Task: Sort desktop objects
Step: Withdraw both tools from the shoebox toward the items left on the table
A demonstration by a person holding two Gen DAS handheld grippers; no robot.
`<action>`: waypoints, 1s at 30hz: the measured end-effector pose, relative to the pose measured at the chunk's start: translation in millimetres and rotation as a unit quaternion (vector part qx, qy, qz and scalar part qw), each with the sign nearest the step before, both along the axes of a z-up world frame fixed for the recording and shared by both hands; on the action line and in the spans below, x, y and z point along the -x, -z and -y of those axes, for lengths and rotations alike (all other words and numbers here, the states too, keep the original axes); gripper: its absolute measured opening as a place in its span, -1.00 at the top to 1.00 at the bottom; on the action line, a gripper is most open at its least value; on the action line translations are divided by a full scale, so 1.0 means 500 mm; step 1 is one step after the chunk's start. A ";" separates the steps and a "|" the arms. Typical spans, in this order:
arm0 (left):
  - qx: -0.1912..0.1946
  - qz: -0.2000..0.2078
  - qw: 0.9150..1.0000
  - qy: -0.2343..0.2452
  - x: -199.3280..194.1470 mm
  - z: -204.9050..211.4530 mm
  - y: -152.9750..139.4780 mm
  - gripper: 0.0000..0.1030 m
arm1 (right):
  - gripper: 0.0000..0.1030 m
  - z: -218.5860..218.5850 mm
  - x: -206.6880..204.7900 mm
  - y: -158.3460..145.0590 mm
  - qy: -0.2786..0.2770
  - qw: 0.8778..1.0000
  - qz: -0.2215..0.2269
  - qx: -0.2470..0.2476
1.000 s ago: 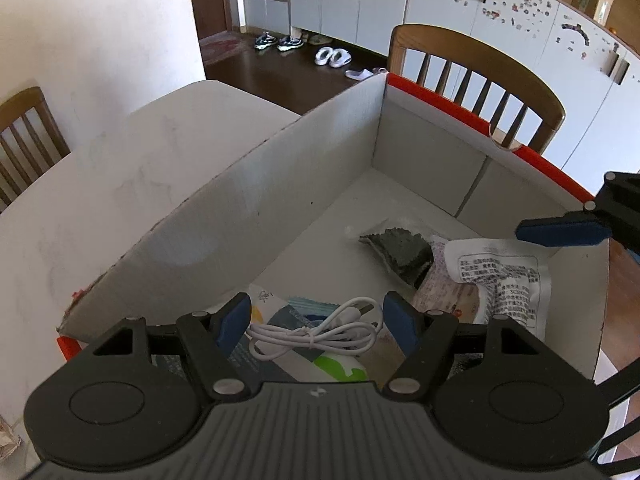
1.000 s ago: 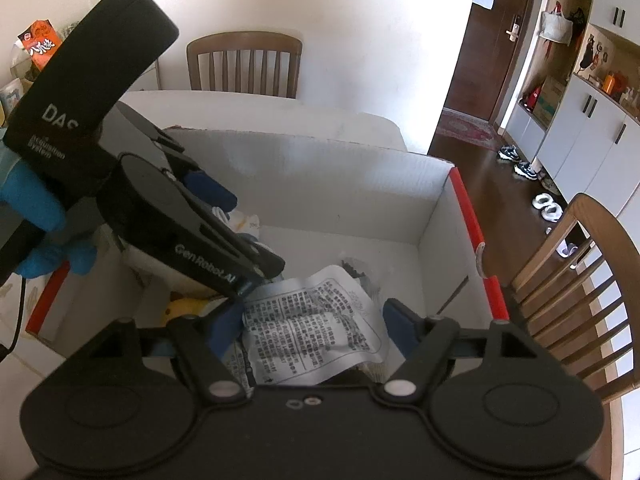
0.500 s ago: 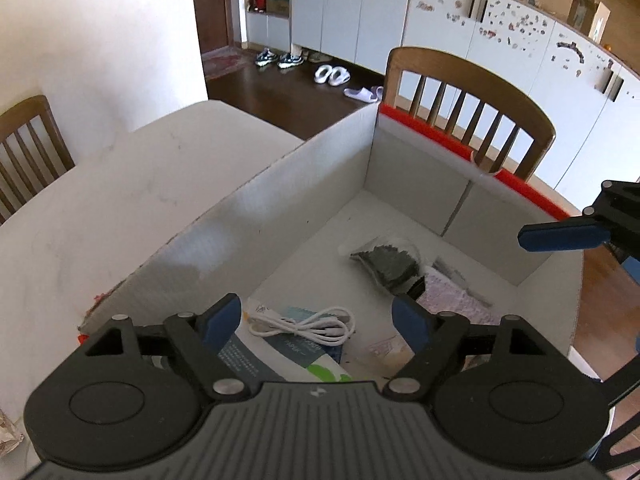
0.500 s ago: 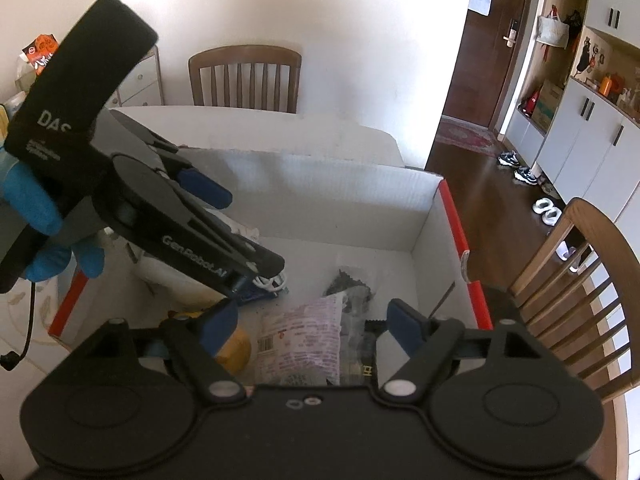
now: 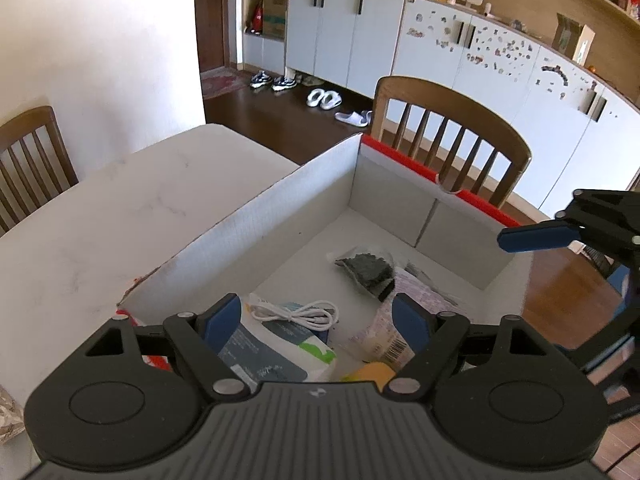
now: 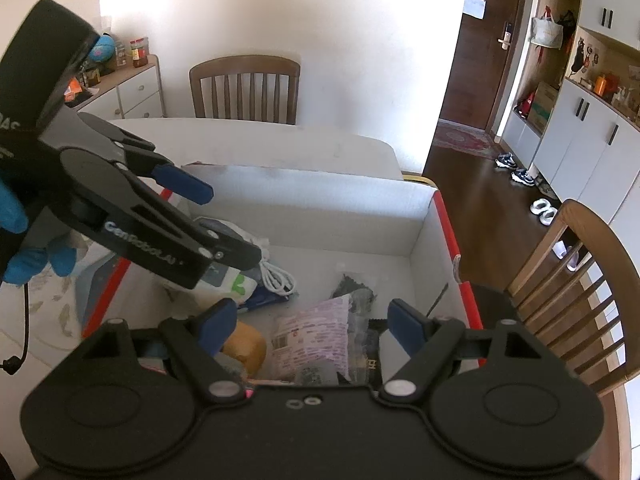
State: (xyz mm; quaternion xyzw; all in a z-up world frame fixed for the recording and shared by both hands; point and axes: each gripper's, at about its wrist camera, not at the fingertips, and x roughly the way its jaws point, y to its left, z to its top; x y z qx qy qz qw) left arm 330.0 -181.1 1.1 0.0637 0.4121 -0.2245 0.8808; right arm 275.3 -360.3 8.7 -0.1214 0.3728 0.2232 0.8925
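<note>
A white cardboard box with red edges [image 5: 392, 196] sits on the white table. On its floor lie a coiled white cable [image 5: 296, 314] across a white, blue and green pack [image 5: 276, 348], a dark bag [image 5: 366, 270], a pink printed packet [image 5: 404, 312] and a yellow item [image 5: 368, 372]. My left gripper [image 5: 316, 312] hovers open above the cable and touches nothing. The right gripper [image 6: 312, 316] is open above the pink packet [image 6: 312, 332] and the yellow item [image 6: 246, 346], also empty. The left gripper [image 6: 224, 220] shows at the left of the right wrist view, over the cable [image 6: 278, 280].
A wooden chair [image 5: 452, 128] stands just behind the box's red far wall, and another chair [image 6: 244, 88] at the table's far side. A blue-gloved hand [image 6: 24, 264] holds the left gripper. The bare tabletop [image 5: 100, 232] lies left of the box. White cabinets line the room.
Both grippers have lifted up and back from the box, the left one more, and its jaws stand wider. The cable and the printed packet now lie loose on the box floor.
</note>
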 end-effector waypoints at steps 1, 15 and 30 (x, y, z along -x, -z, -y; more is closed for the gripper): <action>0.001 0.002 1.000 0.001 0.006 -0.003 -0.004 -0.60 | -0.61 -0.003 0.004 -0.001 0.000 1.000 -0.001 0.000; 0.022 0.023 0.999 0.014 0.089 -0.065 -0.043 -0.60 | -0.62 -0.046 0.052 -0.024 0.016 1.000 0.002 0.014; 0.045 0.042 0.998 0.028 0.193 -0.146 -0.066 -0.60 | -0.62 -0.095 0.117 -0.046 0.052 0.999 0.011 -0.006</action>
